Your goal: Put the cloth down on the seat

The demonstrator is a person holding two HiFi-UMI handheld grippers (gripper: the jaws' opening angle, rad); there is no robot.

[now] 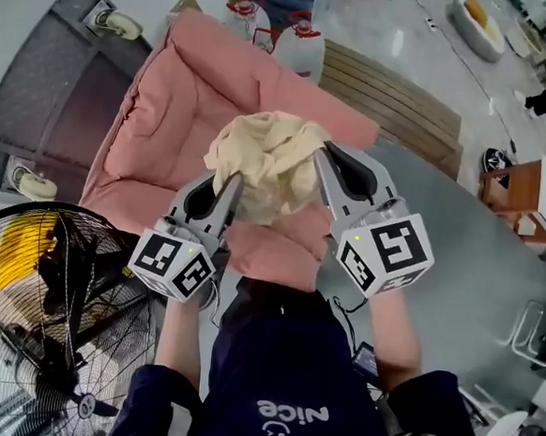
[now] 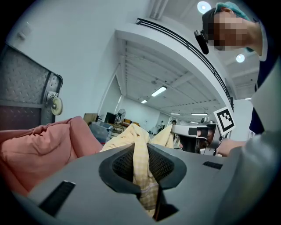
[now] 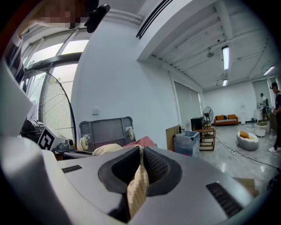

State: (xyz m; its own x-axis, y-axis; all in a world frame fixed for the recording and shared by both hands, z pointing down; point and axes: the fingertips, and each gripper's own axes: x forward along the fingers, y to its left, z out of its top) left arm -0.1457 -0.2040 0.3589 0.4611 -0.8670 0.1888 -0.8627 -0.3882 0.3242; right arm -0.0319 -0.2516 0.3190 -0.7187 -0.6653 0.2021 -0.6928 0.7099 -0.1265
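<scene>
Cloth (image 1: 270, 156), cream and bunched, is held over the pink seat (image 1: 174, 101). The left gripper (image 1: 226, 195) pinches 1 fold of it and the right gripper (image 1: 326, 165) pinches another thin fold. Behind the seat stand 2 plastic jugs (image 1: 303, 47) with red caps. To the right of the seat lies a slatted wooden panel (image 1: 395, 100). Left of the seat is a grey wheeled trolley (image 1: 52, 92), and nearer a wire fan (image 1: 49, 317). The floor (image 1: 495, 267) around the seat is grey and glossy.
</scene>
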